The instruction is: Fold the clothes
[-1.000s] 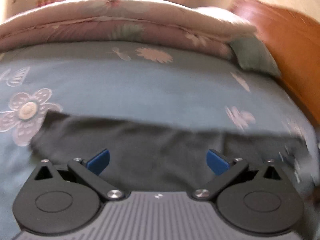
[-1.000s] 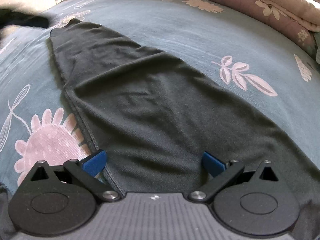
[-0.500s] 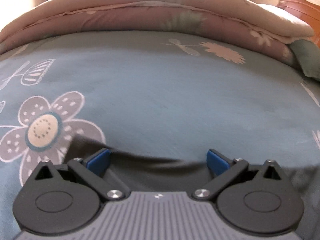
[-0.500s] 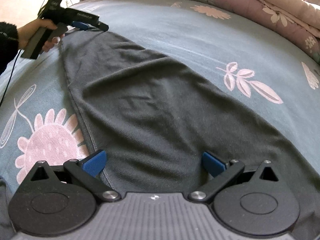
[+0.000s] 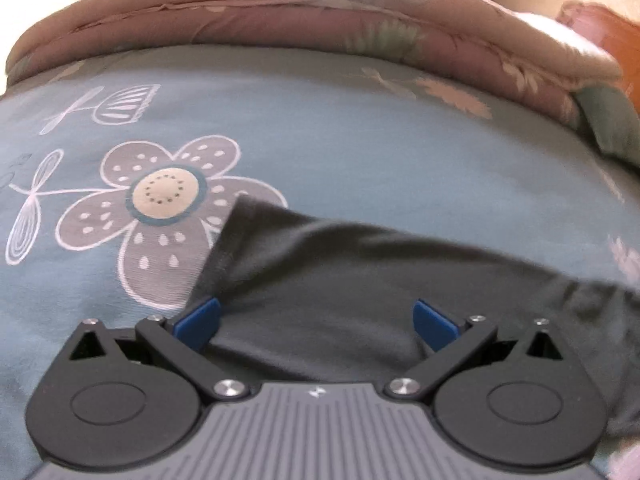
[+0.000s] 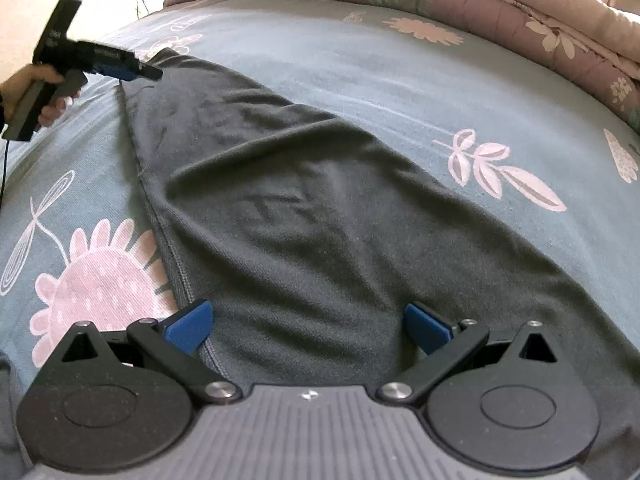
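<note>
left gripper (image 5: 316, 320): mine, fingers spread wide, pinching nothing. Sits low at the far narrow end of the garment; cloth lies between the blue pads (image 5: 198, 318). Also seen far-left in the right view (image 6: 148, 74), tip at the garment's corner.
left hand (image 6: 28, 88): on the handle, far left edge.
dark garment (image 6: 320, 216): grey-black knit, long narrow strip, flat on the bed, running from near-right to far-left. Stitched seam along its left edge. Light wrinkles, no bunching.
right gripper (image 6: 308, 326): mine, fingers spread wide, holding nothing. Low over the near wide end, cloth between the pads.
step: my read, both tools are placed at opposite ends of the strip. Fits either lining up to grab for a fold or just having let go after laying it flat; can't tell which.
next move: if a fold comes, needs both pads closing on cloth only, not the sheet under it, and the ends kept level.
bed sheet (image 6: 360, 80): teal, flower and leaf print, soft, could get pinched too.
folded quilt (image 5: 320, 12): pink floral, far edge, well apart.
green pillow (image 5: 608, 120): far right, well apart.
in the way: nothing on the garment.
</note>
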Tool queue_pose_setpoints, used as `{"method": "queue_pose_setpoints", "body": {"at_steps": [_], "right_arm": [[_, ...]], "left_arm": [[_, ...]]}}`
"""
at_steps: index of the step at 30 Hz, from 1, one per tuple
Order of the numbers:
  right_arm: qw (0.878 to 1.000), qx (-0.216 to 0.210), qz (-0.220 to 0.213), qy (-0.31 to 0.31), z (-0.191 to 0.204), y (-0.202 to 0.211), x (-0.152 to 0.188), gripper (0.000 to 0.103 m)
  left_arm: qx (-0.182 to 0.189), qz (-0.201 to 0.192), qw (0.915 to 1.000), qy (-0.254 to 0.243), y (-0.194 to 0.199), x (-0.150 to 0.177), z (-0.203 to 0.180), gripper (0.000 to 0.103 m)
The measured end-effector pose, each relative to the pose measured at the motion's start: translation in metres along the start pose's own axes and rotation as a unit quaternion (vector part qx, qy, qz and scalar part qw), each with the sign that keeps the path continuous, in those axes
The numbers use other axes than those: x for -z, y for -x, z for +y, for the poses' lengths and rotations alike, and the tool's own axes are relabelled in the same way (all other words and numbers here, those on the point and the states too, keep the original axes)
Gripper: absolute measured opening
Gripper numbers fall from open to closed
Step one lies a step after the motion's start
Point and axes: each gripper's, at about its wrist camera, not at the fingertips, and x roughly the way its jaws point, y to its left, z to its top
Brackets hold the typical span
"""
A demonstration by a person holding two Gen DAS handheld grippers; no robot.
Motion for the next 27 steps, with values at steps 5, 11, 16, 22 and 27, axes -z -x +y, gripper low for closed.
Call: {"method": "queue_pose_setpoints", "body": {"at_steps": [5,11,16,22,27], "right_arm": [[1.0,0.004,0.003,0.0,0.002,0.0,-0.002,0.103],[0.998,-0.032,-0.029,-0.039,-0.015,0.013,-0.017,0.103],[0.995,-0.064,-0.016,-0.078,-0.039,0.0,-0.015,0.103],[0.997,-0.038,0.003,-0.069,-0.05,0.015,0.0,0.103],[0.997,-0.038,-0.01,-0.065,-0.033,0.034,0.001,0.103]], "left_arm": [[0.007,0.011,0.9997,-0.02,-0.012,0.001,-0.017,0.102],[-0.022,0.011,0.999,-0.037,-0.021,0.001,-0.023,0.102],[-0.023,0.016,0.999,-0.034,-0.024,-0.002,-0.017,0.102],[-0.033,0.01,0.9988,-0.034,-0.022,0.001,-0.017,0.102],[-0.045,0.022,0.9978,-0.043,-0.015,-0.003,-0.021,0.102]]}}
